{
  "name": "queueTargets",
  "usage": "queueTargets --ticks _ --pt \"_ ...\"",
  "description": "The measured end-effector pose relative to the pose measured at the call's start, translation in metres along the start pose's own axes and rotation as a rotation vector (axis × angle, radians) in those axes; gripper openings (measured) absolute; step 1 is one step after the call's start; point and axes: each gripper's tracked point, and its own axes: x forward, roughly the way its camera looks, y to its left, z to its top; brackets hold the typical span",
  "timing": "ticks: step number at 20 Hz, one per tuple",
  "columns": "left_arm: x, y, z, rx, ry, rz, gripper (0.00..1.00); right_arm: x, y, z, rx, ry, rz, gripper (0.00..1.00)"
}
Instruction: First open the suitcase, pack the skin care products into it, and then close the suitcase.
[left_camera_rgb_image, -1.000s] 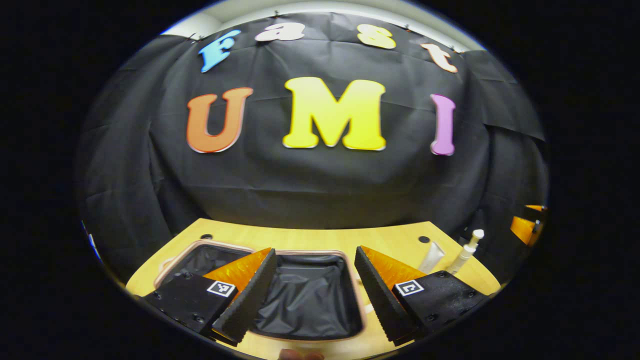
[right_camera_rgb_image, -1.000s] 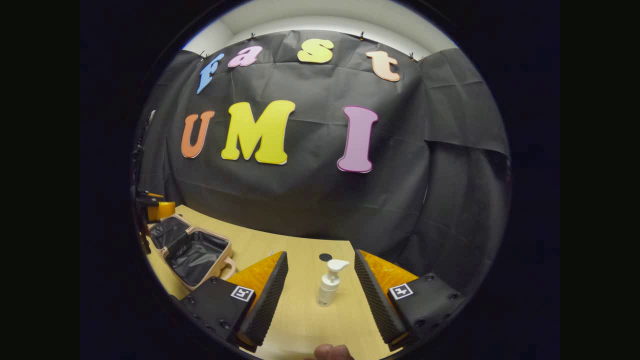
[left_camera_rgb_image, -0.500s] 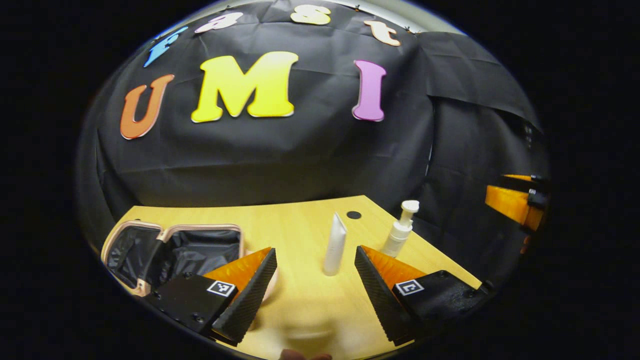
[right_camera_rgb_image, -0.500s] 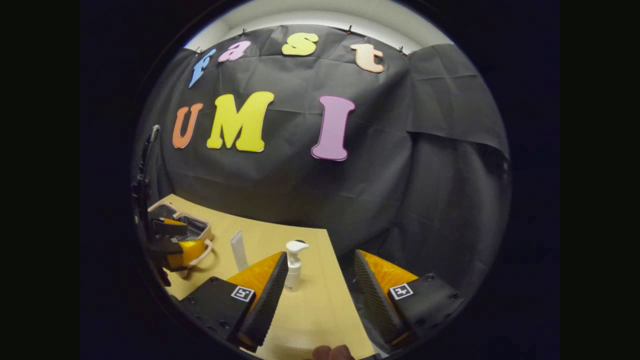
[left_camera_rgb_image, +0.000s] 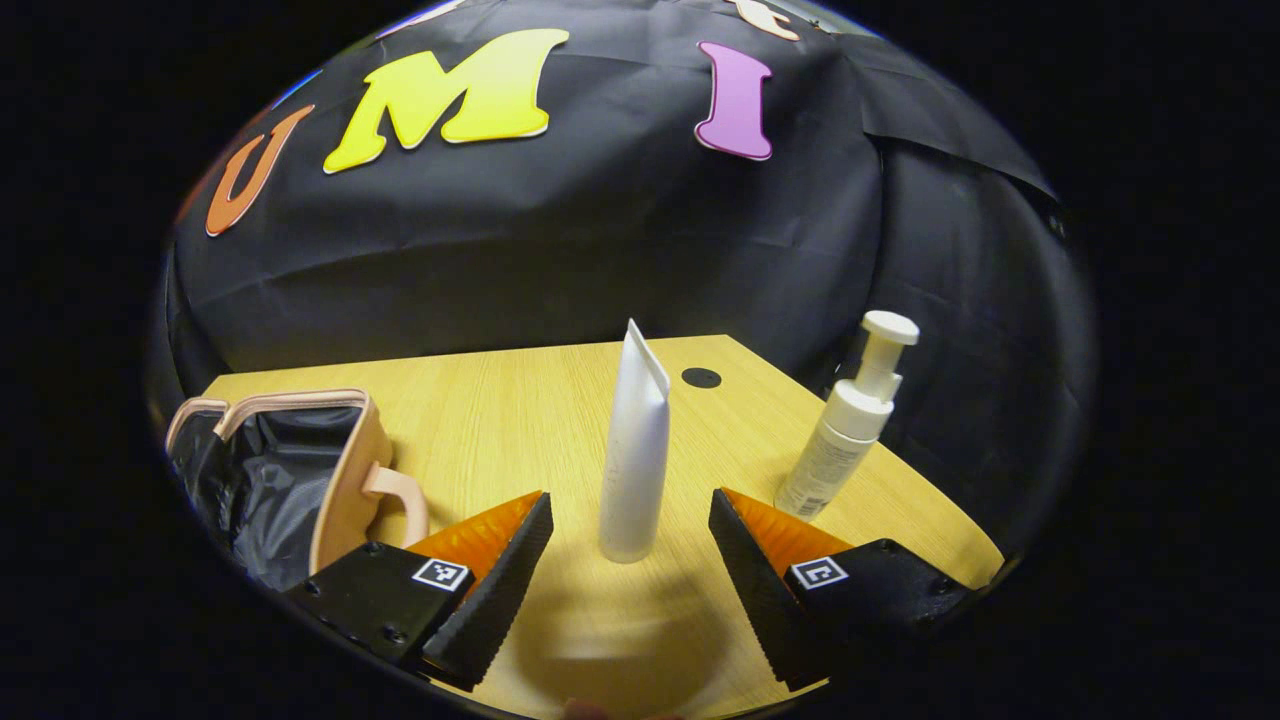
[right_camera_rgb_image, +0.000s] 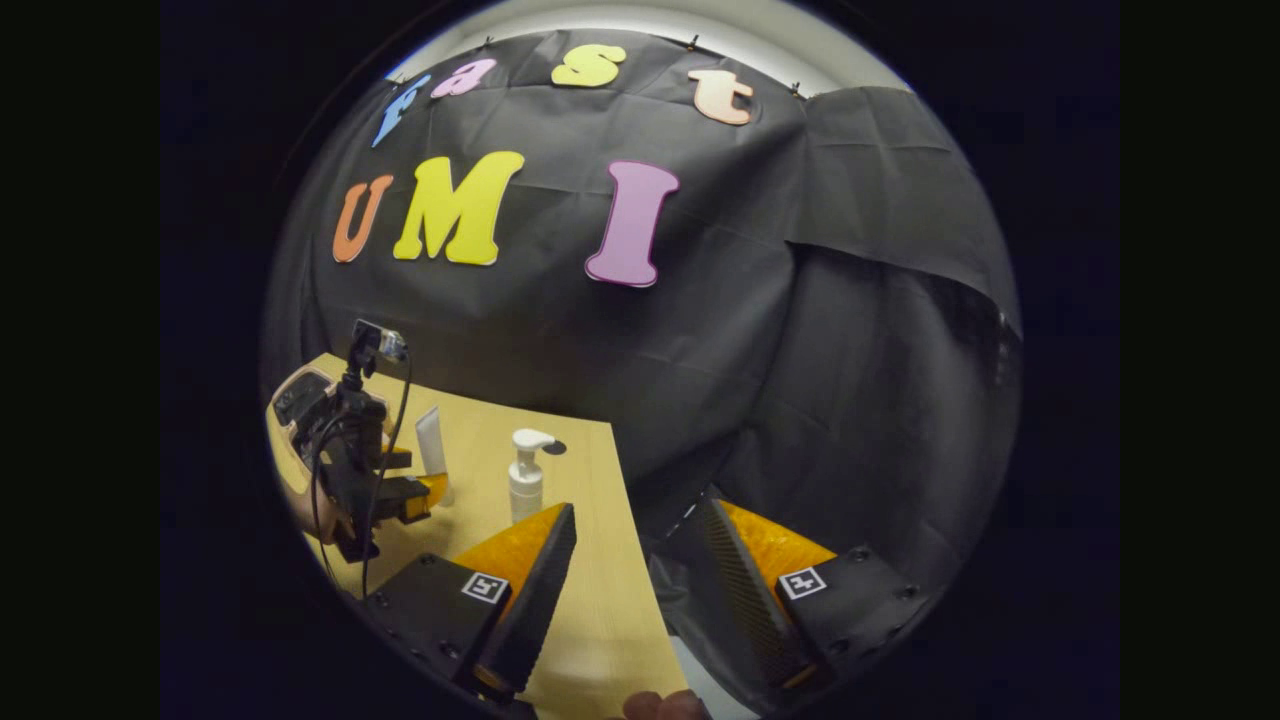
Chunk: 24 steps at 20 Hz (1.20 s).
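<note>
Overhead light leaves the wooden table (left_camera_rgb_image: 520, 420) bright and the booth dim, a soft shadow pooled near the sharply focused tube (left_camera_rgb_image: 634, 450), edges bowed by fisheye distortion.

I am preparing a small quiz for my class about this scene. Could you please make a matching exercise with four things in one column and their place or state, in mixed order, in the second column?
Things:
1. white tube
2. pump bottle
3. suitcase
4. left gripper

Places or states:
a. open, dark lining showing
b. upright near the table's right edge
c. open, a finger on each side of the tube
d. upright between two fingers, untouched

Pairs: 1-d, 2-b, 3-a, 4-c
</note>
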Motion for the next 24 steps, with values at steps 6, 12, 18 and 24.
queueTargets --ticks 6,12,18,24 --pt "0.025 0.003 -0.013 0.01 0.038 0.014 0.98 0.004 0.001 0.001 0.014 0.01 0.008 0.77" --pt "0.039 0.004 -0.02 0.008 0.062 0.013 0.83 0.013 0.001 -0.003 0.005 0.022 0.018 0.77" --pt "0.048 0.001 -0.023 0.028 0.093 -0.01 0.5 0.02 0.007 -0.009 0.005 0.037 0.04 0.79" --pt "0.006 -0.007 -0.003 -0.013 0.109 -0.074 0.46 0.052 0.039 -0.022 0.07 0.038 0.129 0.79"
